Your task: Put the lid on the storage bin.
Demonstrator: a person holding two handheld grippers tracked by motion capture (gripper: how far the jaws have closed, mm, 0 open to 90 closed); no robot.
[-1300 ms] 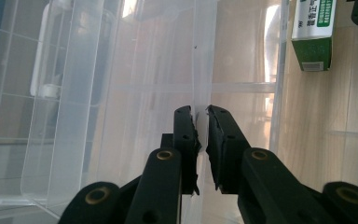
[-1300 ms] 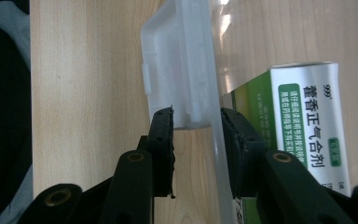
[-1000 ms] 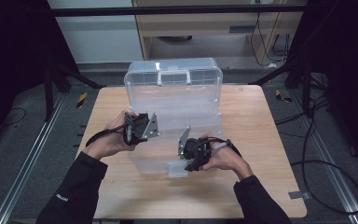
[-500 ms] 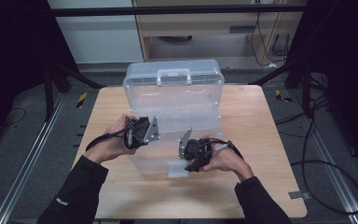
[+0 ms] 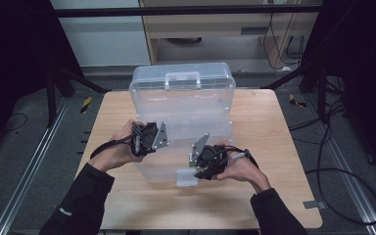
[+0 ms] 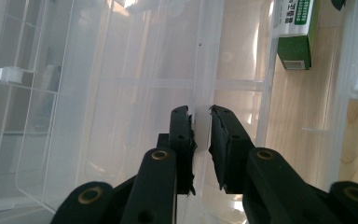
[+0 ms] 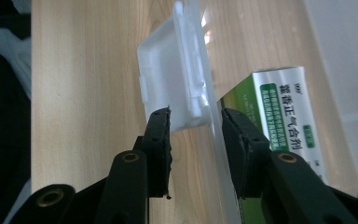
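Wooden surface carries a clear box, lid raised. Its front latch is straddled by the right tool, jaws apart; the left tool is nearly closed around the box's edge.

Green carton cut off by top edge; print too small to read.

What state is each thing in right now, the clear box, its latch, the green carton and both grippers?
Clear plastic box: open, lid raised upright.
Front latch: unfastened, between the right gripper's jaws.
Green carton: lying inside the box.
Left gripper: jaws narrowly apart astride the box's wall.
Right gripper: jaws apart around the latch.
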